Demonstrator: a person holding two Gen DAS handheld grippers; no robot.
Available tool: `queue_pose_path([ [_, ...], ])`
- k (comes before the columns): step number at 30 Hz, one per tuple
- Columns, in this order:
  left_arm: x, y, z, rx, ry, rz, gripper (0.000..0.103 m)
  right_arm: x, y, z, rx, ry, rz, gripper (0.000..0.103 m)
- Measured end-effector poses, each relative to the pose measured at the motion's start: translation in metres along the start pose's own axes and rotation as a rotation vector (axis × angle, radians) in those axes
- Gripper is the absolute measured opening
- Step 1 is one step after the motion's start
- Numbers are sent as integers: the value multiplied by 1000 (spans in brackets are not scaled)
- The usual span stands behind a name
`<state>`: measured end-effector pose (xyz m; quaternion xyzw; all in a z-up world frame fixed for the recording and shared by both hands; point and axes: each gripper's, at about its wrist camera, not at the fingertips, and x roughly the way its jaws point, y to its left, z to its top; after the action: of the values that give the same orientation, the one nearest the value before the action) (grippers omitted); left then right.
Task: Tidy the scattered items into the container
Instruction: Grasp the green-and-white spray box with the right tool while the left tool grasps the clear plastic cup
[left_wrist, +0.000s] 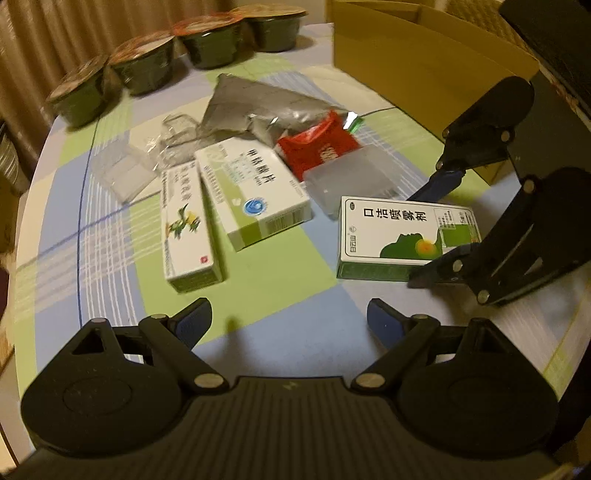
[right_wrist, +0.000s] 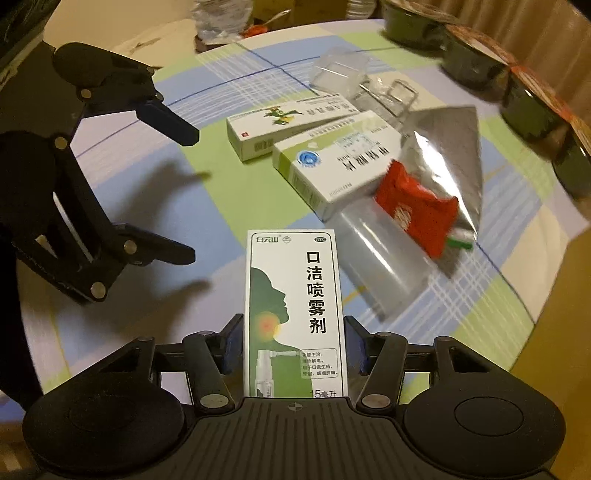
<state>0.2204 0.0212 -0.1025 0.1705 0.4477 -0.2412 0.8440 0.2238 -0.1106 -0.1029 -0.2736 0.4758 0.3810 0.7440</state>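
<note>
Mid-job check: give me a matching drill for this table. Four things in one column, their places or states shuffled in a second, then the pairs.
Things
1. white-and-green spray box with a head silhouette
2. red crinkled snack packet
3. left gripper
4. row of dark round lidded bowls

Places or states
A. open, holding nothing
B. along the table's far edge by the curtain
C. between the right gripper's fingers
D. lying against the silver foil pouch

Pairs: 1-C, 2-D, 3-A, 4-B
</note>
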Motion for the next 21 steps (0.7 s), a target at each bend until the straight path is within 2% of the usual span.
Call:
queue_pose_path([
  [7, 5, -25, 24, 213, -43, -51, 85, -29, -14, -38, 225, -10, -63, 58],
  [13, 27, -50, 53, 407, -71, -96, 80, -42, -18, -65, 313, -17, -90, 58],
  [17, 49, -58, 71, 481, -60, -141, 77, -48, -21, -77, 367, -37, -105, 58],
  [21, 69, -57, 86, 479, -20, -170, 75, -50, -21, -85, 420, -61, -123, 58],
])
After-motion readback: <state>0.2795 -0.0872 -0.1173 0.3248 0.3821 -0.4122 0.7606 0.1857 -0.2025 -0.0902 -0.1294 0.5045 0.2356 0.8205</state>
